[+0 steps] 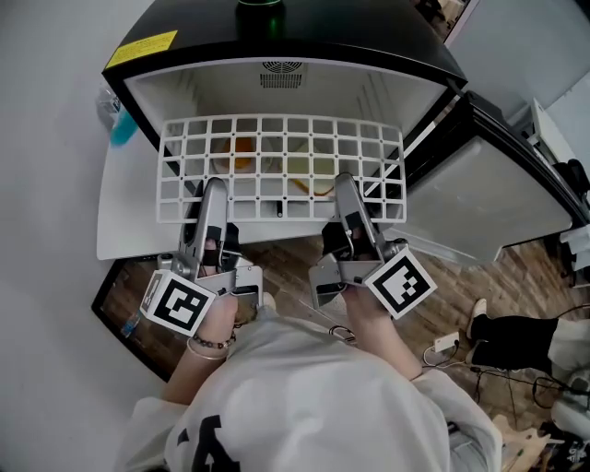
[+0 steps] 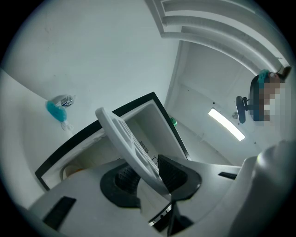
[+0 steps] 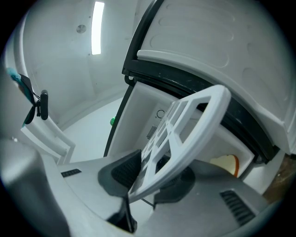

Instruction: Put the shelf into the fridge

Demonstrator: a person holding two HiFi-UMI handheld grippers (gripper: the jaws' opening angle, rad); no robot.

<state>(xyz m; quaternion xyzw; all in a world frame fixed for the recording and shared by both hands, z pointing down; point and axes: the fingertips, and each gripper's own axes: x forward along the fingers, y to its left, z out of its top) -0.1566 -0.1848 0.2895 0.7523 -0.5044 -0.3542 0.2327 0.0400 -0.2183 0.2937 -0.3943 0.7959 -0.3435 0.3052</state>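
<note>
Ribbed black fingers (image 2: pixel 121 177) of left gripper (image 1: pixel 214 189) and right gripper (image 1: pixel 343 184) clamp a white plastic grid shelf (image 1: pixel 281 147); beyond, the open fridge (image 1: pixel 350 28) holds something orange (image 3: pixel 226 164).

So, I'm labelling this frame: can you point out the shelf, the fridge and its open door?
shelf (image 1: pixel 281 169), head view, middle of the white grid.
fridge (image 1: pixel 350 23), head view, on its black top.
door (image 1: pixel 489 198), head view, on its white inner face.
</note>
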